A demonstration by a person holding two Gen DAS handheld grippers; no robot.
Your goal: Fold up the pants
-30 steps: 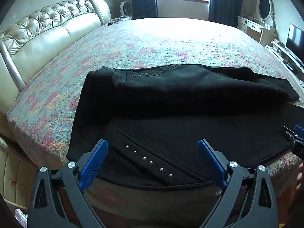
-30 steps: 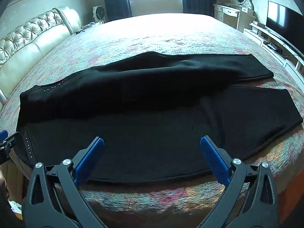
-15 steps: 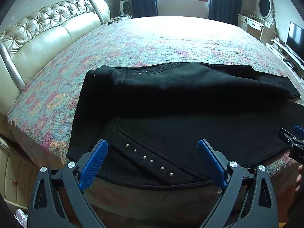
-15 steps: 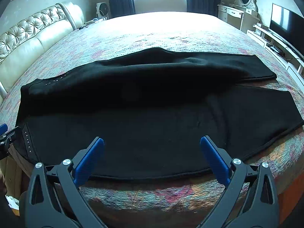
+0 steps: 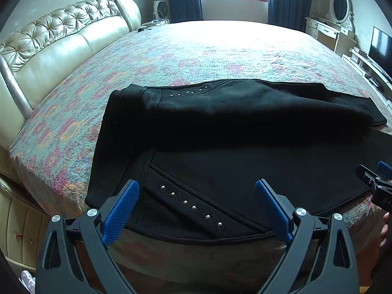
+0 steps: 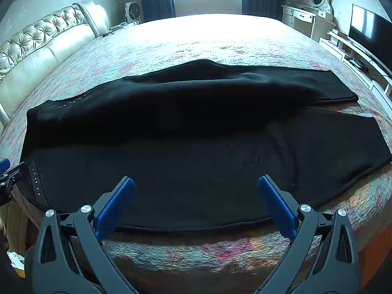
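Black pants (image 5: 245,132) lie flat across near side of bed (image 5: 196,56), waist to the left, leg ends to the right. Fabric matte, soft-looking, slightly fuzzy; far leg bulges in a long ridge, near leg flat. Thin piped edge runs along the near side, close to the mattress edge. Row of small metal studs (image 5: 193,207) on a diagonal pocket band near waist; second fainter row on far hip. Legs split apart toward the right, bedspread showing btwn the ends.

Bedspread: woven, pebbly texture, pink/teal/orange blotches. Headboard (image 5: 56,41): cream, glossy, button-tufted, curved top.

Left claw (image 5: 196,203): black frame, blue ribbed pads, spread wide, empty; tips over the waist/pocket area at the bed edge, contact w/ cloth can't be told. Right claw (image 6: 196,201): same build, spread equally wide, empty; tips over mid-thigh of the near leg, contact likewise unclear. Each claw's tip just visible at the frame edge of the other's view.
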